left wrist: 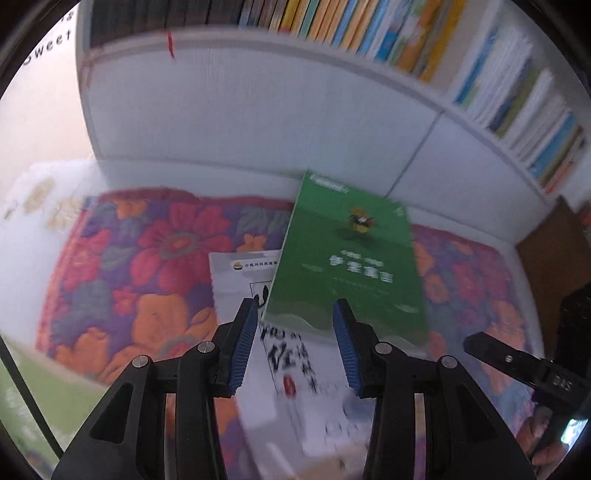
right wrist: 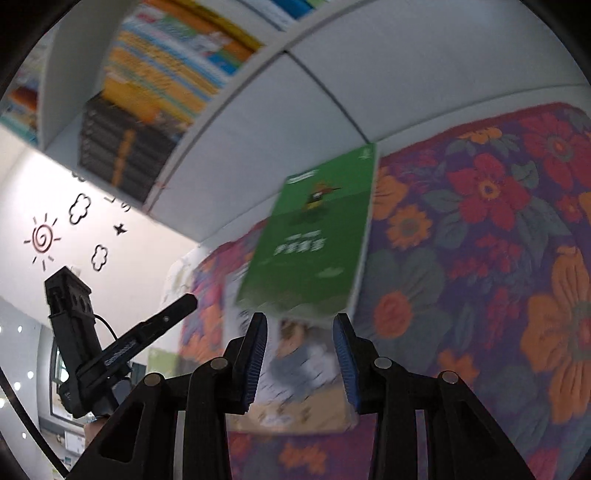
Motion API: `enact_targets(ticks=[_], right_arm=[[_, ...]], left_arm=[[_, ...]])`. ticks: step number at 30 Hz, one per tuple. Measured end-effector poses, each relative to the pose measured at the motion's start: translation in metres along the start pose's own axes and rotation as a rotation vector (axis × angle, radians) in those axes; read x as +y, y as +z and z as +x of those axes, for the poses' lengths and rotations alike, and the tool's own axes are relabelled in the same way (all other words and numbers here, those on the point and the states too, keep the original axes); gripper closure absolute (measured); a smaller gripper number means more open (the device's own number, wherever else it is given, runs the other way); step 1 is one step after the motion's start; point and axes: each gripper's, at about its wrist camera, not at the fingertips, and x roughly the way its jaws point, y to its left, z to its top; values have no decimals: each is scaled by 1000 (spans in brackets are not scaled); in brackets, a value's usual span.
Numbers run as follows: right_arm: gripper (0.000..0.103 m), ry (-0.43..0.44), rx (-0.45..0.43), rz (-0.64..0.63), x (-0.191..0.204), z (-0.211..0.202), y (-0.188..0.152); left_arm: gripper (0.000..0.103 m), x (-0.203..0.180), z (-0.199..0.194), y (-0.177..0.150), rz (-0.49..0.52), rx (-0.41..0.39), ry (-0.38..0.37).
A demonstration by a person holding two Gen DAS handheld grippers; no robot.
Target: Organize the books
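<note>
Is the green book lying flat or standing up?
Lying flat: the green book lies cover-up, overlapping a white book on the floral cloth.

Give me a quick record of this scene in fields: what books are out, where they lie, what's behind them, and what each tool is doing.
top book: green book, lying on a white book
book beneath: white book, black lettering, partly covered
surface: floral mat
behind: white bookshelf, row of upright books on it
left tool: open, nothing between the pads
right tool: open, nothing gripped
image quality: motion blur, titles unreadable
</note>
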Motion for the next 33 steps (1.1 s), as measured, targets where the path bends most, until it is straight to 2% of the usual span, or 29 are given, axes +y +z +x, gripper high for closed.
enact_targets(ticks=[5,10,13,15,18,23,27,30,33], right_arm=[[67,-17,20,26,-22,34,15],[67,22,54,63,-31,56,16],[68,5,43,39,-28,59,19],[77,-22,41,27,-26,57,19],[83,-64,43,9,-26,54,20],[84,-98,53,-19,-24,42,12],[84,-137,60,-39,-23,31,4],[84,-123,82,-24,-26,19,-7],[83,-126,96,-55,-19,2,-26]], left_arm=[[63,1,40,-1,-10,57,35],[63,-13,42,-5,49,71,14],[63,-24,43,-5,98,68,43],[63,-30,42,-6,121,67,45],[63,-39,38,-10,150,80,46],[63,-52,31,-23,211,98,78],[63,-58,14,-40,218,121,45],[63,-64,-6,-57,246,116,43],[63,-71,-26,-77,269,118,0]])
